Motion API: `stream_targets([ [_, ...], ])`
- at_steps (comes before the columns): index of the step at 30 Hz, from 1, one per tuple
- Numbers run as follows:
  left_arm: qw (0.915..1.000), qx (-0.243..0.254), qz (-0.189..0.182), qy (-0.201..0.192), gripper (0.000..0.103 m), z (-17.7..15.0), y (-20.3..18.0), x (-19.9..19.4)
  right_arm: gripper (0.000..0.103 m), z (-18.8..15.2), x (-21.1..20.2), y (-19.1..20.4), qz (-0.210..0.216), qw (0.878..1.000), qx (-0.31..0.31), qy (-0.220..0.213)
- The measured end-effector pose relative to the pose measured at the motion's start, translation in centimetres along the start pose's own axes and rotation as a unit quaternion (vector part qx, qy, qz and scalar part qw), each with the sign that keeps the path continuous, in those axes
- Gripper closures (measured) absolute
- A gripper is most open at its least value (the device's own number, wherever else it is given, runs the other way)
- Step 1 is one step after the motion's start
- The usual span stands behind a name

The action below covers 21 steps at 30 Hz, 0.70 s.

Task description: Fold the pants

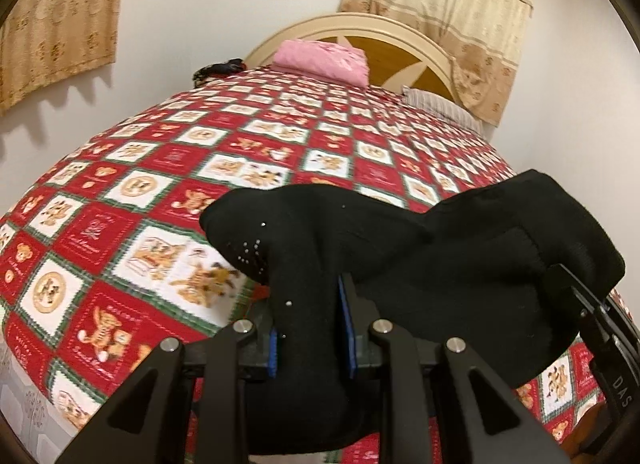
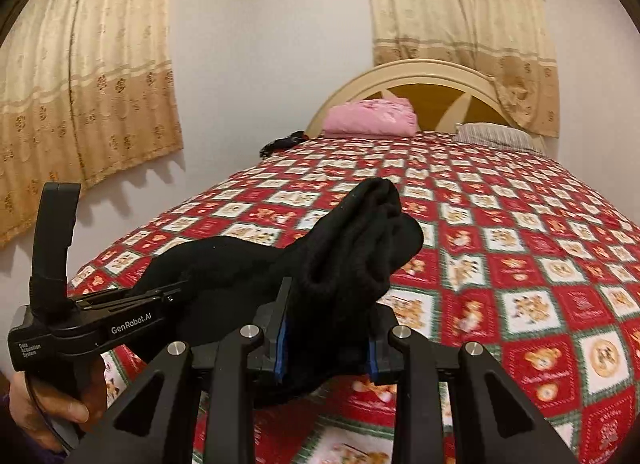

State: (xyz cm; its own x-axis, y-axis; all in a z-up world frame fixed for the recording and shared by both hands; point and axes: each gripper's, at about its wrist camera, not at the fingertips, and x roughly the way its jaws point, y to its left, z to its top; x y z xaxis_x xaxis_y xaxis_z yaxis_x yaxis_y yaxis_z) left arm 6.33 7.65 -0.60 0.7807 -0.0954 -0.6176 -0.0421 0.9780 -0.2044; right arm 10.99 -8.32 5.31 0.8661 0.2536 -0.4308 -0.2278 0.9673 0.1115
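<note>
The left tool [image 1: 310, 328] and the right tool [image 2: 326, 340] each stand closed on a bunched part of the black pants [image 1: 460, 264], held in the air above the bed [image 2: 520, 223]. No neat fold shows; laying flat and folding seem left.

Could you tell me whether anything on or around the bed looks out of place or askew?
Mostly tidy. The black pants hang bunched between the left gripper and right gripper, above the bedspread. A dark crumpled item lies at the bed's far edge beside the pink folded blanket.
</note>
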Motion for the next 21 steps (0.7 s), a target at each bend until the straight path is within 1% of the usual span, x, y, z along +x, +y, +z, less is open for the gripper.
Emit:
stream_targets([
  [14, 0.9992, -0.025, 0.029, -0.007, 0.078, 0.8, 3.8, 0.2, 0.073, 0.7, 3.1, 3.1, 0.035, 0.999, -0.016, 0.011],
  [21, 0.9985, -0.023, 0.047, -0.016, 0.078, 2.0, 5.0, 0.3, 0.073, 1.5, 4.8, 4.2, 0.05, 0.999, -0.018, 0.012],
])
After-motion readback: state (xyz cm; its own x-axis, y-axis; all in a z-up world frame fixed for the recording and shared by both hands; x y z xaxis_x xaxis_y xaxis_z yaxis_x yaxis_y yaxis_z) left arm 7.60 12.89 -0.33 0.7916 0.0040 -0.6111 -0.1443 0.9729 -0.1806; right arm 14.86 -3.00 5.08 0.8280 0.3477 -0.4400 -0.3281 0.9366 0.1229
